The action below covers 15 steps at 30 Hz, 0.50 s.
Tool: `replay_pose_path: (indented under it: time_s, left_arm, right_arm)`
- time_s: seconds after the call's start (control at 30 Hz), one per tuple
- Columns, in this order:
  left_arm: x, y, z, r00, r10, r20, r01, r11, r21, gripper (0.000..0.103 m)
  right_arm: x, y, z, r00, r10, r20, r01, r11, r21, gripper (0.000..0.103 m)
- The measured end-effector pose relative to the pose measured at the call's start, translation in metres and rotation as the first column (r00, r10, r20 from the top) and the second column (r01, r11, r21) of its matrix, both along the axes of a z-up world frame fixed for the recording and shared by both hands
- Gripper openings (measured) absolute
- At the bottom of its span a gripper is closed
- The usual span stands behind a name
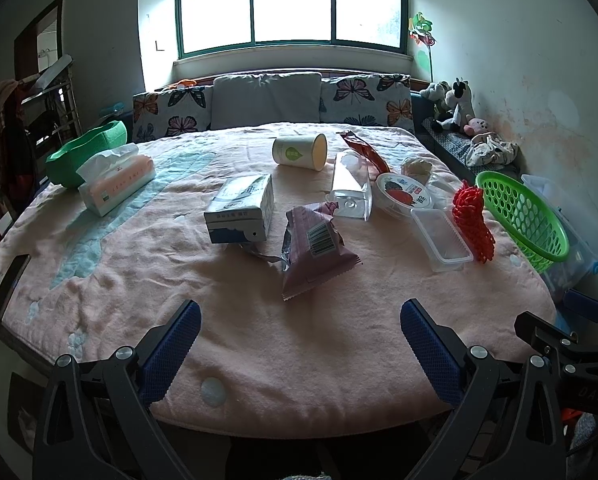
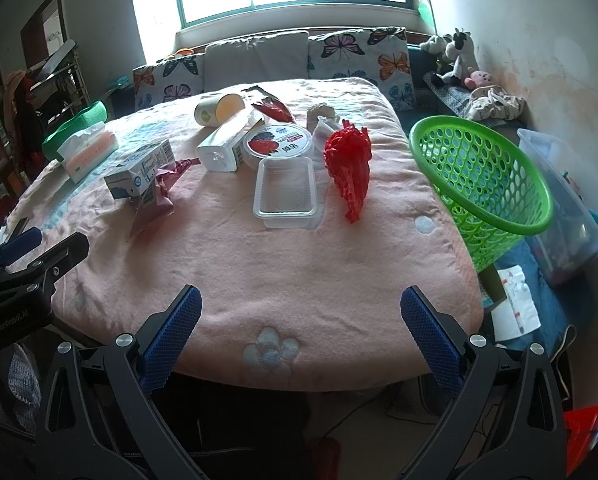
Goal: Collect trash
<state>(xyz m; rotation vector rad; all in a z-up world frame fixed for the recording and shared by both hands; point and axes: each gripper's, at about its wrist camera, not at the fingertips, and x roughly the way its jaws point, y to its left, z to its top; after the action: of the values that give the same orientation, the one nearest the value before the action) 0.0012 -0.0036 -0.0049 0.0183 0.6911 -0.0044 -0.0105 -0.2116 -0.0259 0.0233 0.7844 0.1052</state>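
Hovering at the blanket's [image 2: 299, 272] near edge, left gripper [image 1: 301, 316] and right gripper [image 2: 301, 302] both gape, empty. Purple wrapper [image 1: 315, 248] lies at twelve o'clock, clear tray [image 2: 285, 192] beyond, green basket [image 2: 479, 184] at two o'clock.

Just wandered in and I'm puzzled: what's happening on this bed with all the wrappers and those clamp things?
A person holds a left gripper and a right gripper, both with jaws wide open and empty, hovering at the near edge of the pink blanket. Trash lies scattered ahead: a snack wrapper, milk carton, paper cup, clear tray and red net. The green basket at the right edge looks empty. Nothing appears collected yet.
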Motion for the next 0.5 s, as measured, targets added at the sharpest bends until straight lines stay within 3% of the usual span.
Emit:
replay_pose_path:
  time_s: [0.5]
  left_arm:
    - [-0.0014, -0.0019, -0.0037, 1.0, 0.0, -0.002, 0.0, 1.0, 0.001, 0.097]
  right_arm:
    - [0.0011, 0.0008, -0.0012, 1.0, 0.003, -0.006, -0.003, 1.0, 0.0, 0.099]
